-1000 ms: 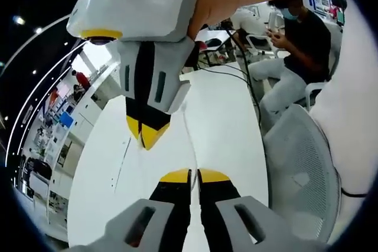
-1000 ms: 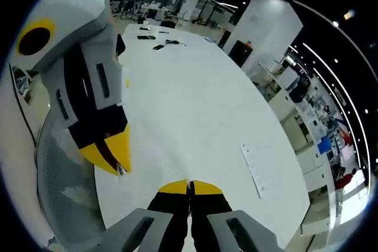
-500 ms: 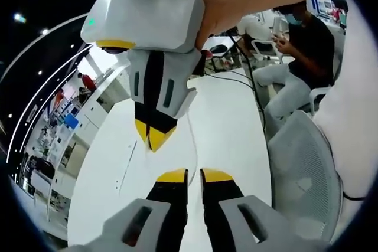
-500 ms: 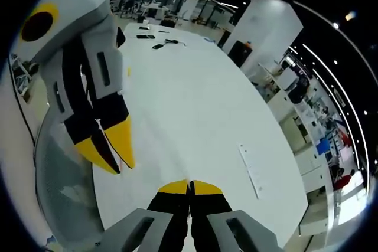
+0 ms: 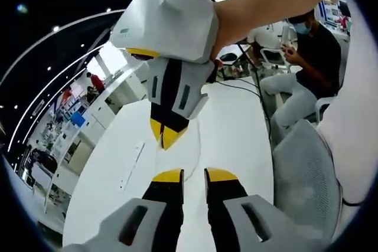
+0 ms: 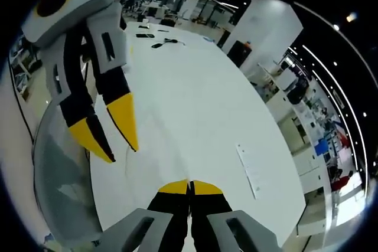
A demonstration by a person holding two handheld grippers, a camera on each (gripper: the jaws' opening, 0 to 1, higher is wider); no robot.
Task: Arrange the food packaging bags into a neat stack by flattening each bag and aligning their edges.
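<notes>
My left gripper (image 5: 195, 176) hangs above a white table (image 5: 233, 125), its yellow-tipped jaws a short way apart with nothing between them. In the right gripper view it enters from the left as the left gripper (image 6: 118, 147), its two tips spread. My right gripper (image 6: 190, 187) is shut, the tips pressed together and holding nothing. It comes down from the top of the left gripper view as the right gripper (image 5: 165, 138), held by a hand, just beyond my left jaws.
A thin white strip (image 6: 247, 171) lies flat on the table (image 6: 189, 98). Small dark items (image 6: 156, 42) and a cable (image 5: 236, 84) sit at the far end. A grey mesh chair (image 5: 304, 169) stands at the table's edge, and a seated person (image 5: 307, 45) is behind it.
My left gripper's jaws have parted from shut to open. The right gripper stays shut. Both hands have drifted a little over the table.
</notes>
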